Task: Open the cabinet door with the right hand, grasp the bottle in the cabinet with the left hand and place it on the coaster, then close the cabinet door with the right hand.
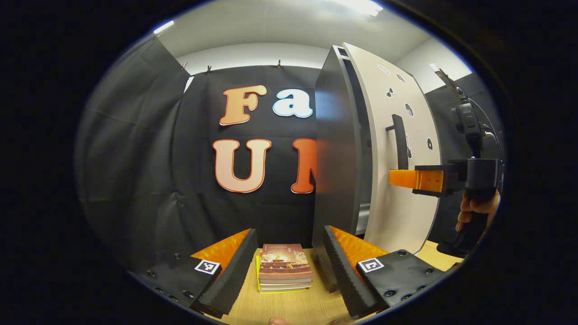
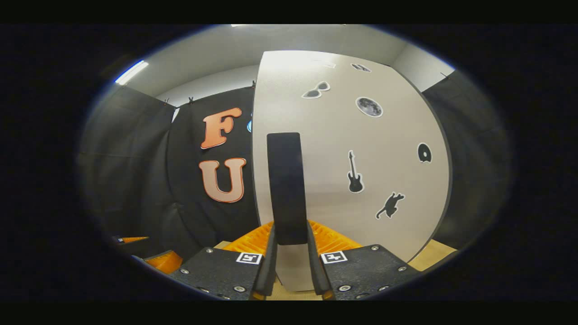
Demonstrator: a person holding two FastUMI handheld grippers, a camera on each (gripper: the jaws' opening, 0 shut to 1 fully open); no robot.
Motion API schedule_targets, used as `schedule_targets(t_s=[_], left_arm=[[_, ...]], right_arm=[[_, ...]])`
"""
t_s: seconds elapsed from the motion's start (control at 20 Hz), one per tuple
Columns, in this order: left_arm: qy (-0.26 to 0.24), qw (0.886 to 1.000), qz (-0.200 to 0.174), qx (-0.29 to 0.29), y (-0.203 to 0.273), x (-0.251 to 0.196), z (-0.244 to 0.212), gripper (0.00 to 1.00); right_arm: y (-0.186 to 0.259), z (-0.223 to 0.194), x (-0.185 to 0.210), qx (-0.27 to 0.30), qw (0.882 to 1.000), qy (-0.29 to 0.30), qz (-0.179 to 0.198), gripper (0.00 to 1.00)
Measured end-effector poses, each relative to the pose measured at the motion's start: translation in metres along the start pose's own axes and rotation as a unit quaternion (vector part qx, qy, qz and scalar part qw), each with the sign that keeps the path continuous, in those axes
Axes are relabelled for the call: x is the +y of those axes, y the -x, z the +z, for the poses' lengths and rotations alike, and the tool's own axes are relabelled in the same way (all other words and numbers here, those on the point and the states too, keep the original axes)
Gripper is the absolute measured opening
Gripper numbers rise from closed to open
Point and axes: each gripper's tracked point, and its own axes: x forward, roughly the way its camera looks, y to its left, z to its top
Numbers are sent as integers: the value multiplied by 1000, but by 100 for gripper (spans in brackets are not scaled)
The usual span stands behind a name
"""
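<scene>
Right hand-held gripper [image 2: 289, 257] clamped on the black door handle [image 2: 287, 187] of the cabinet door [image 2: 384, 149], apparently just ajar. Left hand-held gripper [image 1: 289, 266], fingers apart, hovers over the desk [image 1: 289, 307] near stacked books [image 1: 284, 267].

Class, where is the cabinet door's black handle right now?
In the right gripper view, the black handle stands upright near the cabinet door's left edge, between the right gripper's fingers.

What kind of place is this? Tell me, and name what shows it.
Probably a staged recording booth, not a real home: black cloth wall, a lone white cabinet door with stickers, books on a wooden table.
</scene>
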Motion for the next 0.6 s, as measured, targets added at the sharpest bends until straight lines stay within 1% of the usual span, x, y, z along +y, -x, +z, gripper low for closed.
schedule_targets(t_s=[0.15, 0.45, 0.5, 0.6], left_arm=[[5, 1000, 8, 10, -3, -3, -10, 96], [12, 999, 26, 16, -6, -2, -16, 95], [12, 999, 28, 16, -7, -1, -15, 95], [10, 999, 32, 14, -7, 0, -14, 95]], right_arm=[[-16, 0, 2, 2, 1000, -1, 14, 33], [-23, 0, 5, 3, 1000, -10, 28, 33], [-24, 1, 6, 4, 999, -12, 32, 29], [-27, 1, 6, 3, 999, -13, 35, 37]])
